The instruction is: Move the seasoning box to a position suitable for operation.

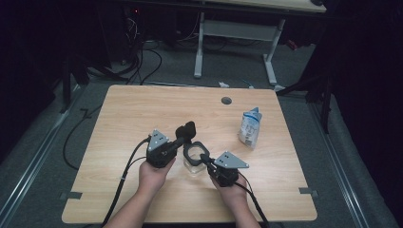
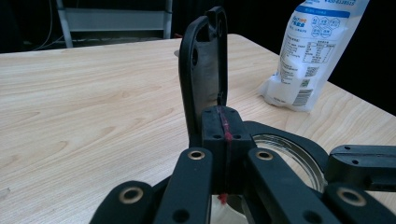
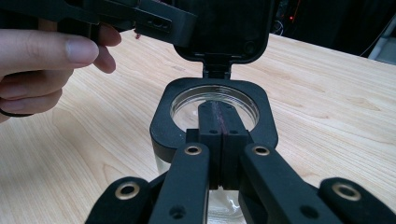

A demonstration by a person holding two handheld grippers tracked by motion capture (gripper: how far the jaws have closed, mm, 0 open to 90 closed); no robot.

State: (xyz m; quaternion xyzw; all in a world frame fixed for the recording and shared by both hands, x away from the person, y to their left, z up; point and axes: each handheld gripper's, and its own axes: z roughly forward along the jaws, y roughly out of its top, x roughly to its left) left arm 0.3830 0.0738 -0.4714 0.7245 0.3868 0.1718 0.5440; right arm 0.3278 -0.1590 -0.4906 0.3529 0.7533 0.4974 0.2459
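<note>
Right gripper view: hand's fingers (image 3: 46,51); left gripper view: pouch (image 2: 312,51).

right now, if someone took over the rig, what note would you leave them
Left gripper: shut, at the raised black flip lid, which stands open and upright; whether it pinches the lid I cannot tell.
Right gripper: shut, at the near rim of the clear jar, seemingly steadying it.
The jar stands mid-table, in front of both hands. A white pouch stands upright, untouched, to the right on the wooden table.
Done: lid open.
Left, probably: fetch the pouch and pour it into the jar, then close the lid.
</note>
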